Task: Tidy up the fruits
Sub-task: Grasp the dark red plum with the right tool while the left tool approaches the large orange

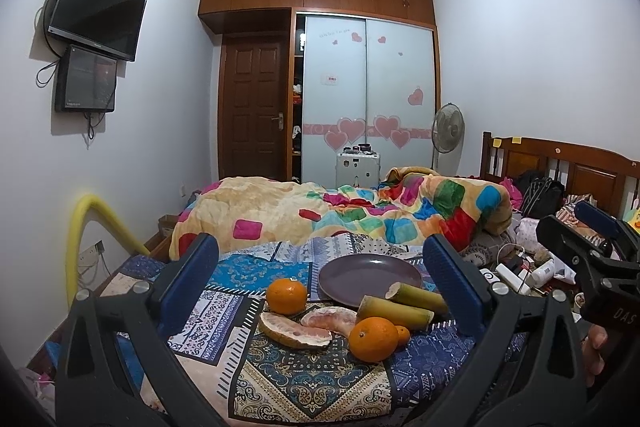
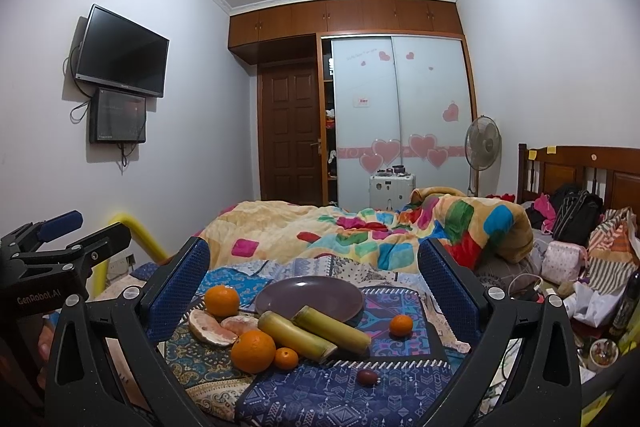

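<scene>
A: Well, from the left wrist view, the left gripper [image 1: 320,283] hangs over the patterned bedspread [image 1: 304,383] with its blue fingers [image 1: 200,267] spread wide and nothing between them. The right gripper [image 1: 592,247] shows at the far right edge; whether it is spread or closed cannot be told from there.

B: And the fruit?

A: A purple plate [image 1: 370,277] lies bare on the bedspread. In front of it are two sugarcane pieces [image 1: 400,309], side by side. An orange [image 1: 287,296] sits left of the plate, two pomelo wedges [image 1: 296,329] lie nearer the camera, and a second orange [image 1: 374,339] rests against the nearer cane, with a small tangerine [image 1: 403,334] tucked just beside it.

B: What about the right wrist view?

A: The right gripper [image 2: 314,291] is likewise spread wide and holds nothing. The left gripper [image 2: 56,235] appears at the left edge. The plate [image 2: 310,297] sits behind the sugarcane pieces [image 2: 316,333], the far cane touching its front rim. One orange [image 2: 222,301] is left of the plate, the pomelo wedges [image 2: 224,329] just below it, and the other orange [image 2: 253,351] touches the tangerine [image 2: 286,358]. A second tangerine [image 2: 401,325] lies apart to the right, and a small dark red fruit [image 2: 367,377] lies alone nearest the camera.

B: Behind all that?

A: A colourful quilt [image 2: 360,235] is heaped on the bed.
</scene>
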The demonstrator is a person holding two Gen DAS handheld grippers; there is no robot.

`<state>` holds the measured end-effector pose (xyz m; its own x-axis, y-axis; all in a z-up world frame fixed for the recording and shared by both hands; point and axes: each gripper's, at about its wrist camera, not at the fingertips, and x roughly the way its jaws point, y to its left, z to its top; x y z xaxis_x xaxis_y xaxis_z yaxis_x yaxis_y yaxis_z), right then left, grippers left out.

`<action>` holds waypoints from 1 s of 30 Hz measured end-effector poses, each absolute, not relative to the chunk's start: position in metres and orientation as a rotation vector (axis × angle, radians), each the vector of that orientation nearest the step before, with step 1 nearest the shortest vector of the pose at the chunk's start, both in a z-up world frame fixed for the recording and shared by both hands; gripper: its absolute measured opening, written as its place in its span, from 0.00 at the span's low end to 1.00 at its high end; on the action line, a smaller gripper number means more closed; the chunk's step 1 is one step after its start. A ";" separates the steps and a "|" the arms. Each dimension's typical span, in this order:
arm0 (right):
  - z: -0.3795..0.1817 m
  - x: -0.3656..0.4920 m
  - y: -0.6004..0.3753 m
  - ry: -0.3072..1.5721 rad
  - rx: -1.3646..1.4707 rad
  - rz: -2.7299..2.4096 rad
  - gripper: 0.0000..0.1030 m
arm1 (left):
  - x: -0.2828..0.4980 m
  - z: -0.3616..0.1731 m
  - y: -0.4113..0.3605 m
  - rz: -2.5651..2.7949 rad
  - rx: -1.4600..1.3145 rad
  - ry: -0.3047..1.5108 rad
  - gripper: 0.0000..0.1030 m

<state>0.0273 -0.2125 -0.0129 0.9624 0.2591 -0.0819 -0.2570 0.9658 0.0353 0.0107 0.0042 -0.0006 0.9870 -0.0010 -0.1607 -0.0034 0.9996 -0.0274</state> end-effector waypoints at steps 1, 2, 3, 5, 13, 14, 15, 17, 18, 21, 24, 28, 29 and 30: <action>-0.013 0.027 -0.213 0.087 0.024 0.262 1.00 | 0.011 -0.001 0.004 0.002 -0.029 0.161 1.00; -0.013 0.027 -0.213 0.088 0.024 0.263 1.00 | 0.011 -0.001 0.005 0.002 -0.030 0.161 1.00; -0.013 0.027 -0.212 0.089 0.025 0.263 1.00 | 0.011 -0.002 0.006 0.002 -0.033 0.163 1.00; -0.014 0.028 -0.213 0.093 0.026 0.261 1.00 | 0.013 -0.004 0.007 0.001 -0.035 0.169 1.00; -0.034 0.047 -0.215 0.174 0.014 0.273 1.00 | 0.035 -0.031 0.010 0.024 -0.024 0.255 1.00; -0.039 0.050 -0.215 0.189 0.004 0.270 1.00 | 0.040 -0.036 0.010 0.038 -0.021 0.268 1.00; -0.043 0.053 -0.214 0.203 -0.005 0.268 1.00 | 0.045 -0.042 0.011 0.063 -0.019 0.282 1.00; -0.053 0.059 -0.212 0.233 -0.024 0.262 1.00 | 0.056 -0.055 0.012 0.088 -0.009 0.317 1.00; -0.058 0.062 -0.211 0.249 -0.032 0.260 1.00 | 0.062 -0.060 0.013 0.089 -0.008 0.334 1.00; -0.073 0.072 -0.211 0.298 -0.054 0.257 1.00 | 0.078 -0.076 0.015 0.066 -0.012 0.391 1.00; -0.090 0.082 -0.213 0.357 -0.062 0.265 1.00 | 0.091 -0.091 0.012 0.042 0.001 0.429 1.00; -0.108 0.093 -0.219 0.414 -0.068 0.246 1.00 | 0.107 -0.107 -0.002 -0.040 0.005 0.492 1.00; -0.114 0.096 -0.222 0.431 -0.072 0.238 1.00 | 0.111 -0.111 -0.006 -0.066 0.003 0.509 1.00; -0.118 0.100 -0.224 0.442 -0.075 0.229 1.00 | 0.115 -0.115 -0.010 -0.085 0.003 0.521 1.00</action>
<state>0.0998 -0.2235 -0.1178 0.8786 0.2031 -0.4322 -0.2357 0.9716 -0.0225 0.1148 -0.0103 -0.1149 0.8637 -0.0801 -0.4977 0.0814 0.9965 -0.0191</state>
